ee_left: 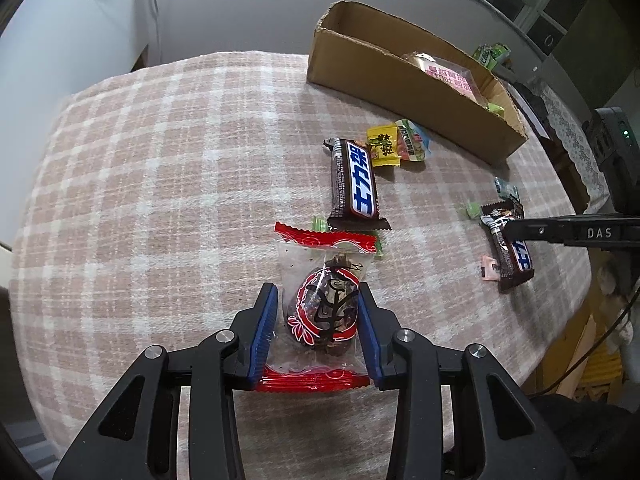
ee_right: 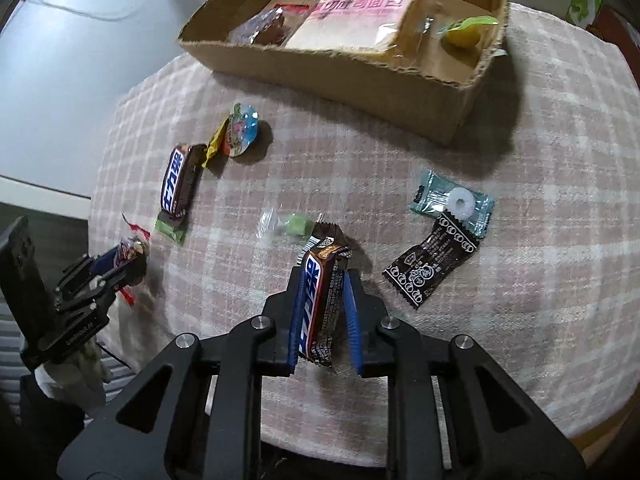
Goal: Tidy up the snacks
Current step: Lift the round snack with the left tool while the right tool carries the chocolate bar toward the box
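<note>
My left gripper is shut on a clear red-edged packet with a dark date snack, low over the plaid tablecloth. My right gripper is shut on a brown chocolate bar and holds it tilted off the cloth. The same bar shows in the left wrist view with the right gripper's finger on it. A cardboard box at the back holds a bread pack, a brown snack and a yellow jelly cup.
Loose on the cloth lie a second chocolate bar, a yellow candy, a jelly cup, small green candies, a mint in a teal wrapper and a black wrapped candy. The table edge curves at right.
</note>
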The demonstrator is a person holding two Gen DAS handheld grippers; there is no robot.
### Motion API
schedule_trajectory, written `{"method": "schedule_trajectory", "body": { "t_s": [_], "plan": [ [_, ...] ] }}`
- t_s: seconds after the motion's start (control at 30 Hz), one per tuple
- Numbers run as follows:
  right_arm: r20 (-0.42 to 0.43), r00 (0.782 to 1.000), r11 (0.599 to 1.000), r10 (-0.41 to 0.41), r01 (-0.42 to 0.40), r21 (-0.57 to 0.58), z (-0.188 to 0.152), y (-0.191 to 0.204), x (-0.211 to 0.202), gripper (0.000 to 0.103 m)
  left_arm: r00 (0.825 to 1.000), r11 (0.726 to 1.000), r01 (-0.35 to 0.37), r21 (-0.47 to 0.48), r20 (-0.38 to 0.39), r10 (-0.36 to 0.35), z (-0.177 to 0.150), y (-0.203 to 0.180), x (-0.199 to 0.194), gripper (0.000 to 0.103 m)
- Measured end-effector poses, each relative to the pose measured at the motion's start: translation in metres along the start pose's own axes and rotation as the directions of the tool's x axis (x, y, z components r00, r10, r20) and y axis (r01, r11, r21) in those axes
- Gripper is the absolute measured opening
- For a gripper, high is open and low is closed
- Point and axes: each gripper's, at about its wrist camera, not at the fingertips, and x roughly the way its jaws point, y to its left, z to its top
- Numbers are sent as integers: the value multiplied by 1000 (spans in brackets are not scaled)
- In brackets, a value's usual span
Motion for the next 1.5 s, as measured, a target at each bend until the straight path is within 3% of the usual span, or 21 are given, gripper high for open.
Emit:
{"method": "schedule_trajectory", "body": {
  "t_s": [0.07,0.23,0.3,0.33,0.5,0.97,1.5],
  "plan": [
    [-20,1000,1000,-5,5,-3,0,2,7,31,1000,1000,-1,-2,1,1,1,0,1,37],
    [-47,999,998,-26,23,-61,-2,13,17,32,1000,1000,-1,-4,0,1,2,0,1,37],
    [-43,997,994,-58,53,-98,-3,18,20,30,1000,1000,2,-7,2,-2,2,0,0,37],
    [-40,997,991,-70,65,-113,-4,20,21,23,1000,1000,3,-8,3,-3,3,0,-1,37],
    [-32,999,997,-25,22,-80,-6,15,12,20,1000,1000,14,-11,24,-14,6,-1,-9,37],
    [117,993,997,27,-19,-70,12,7,-65,20,989,998,64,19,133,-66,44,-20,-44,37],
    [272,962,998,4,14,-68,78,1,-122,20,971,996,52,79,228,-69,121,-31,-54,37]
  ]
}}
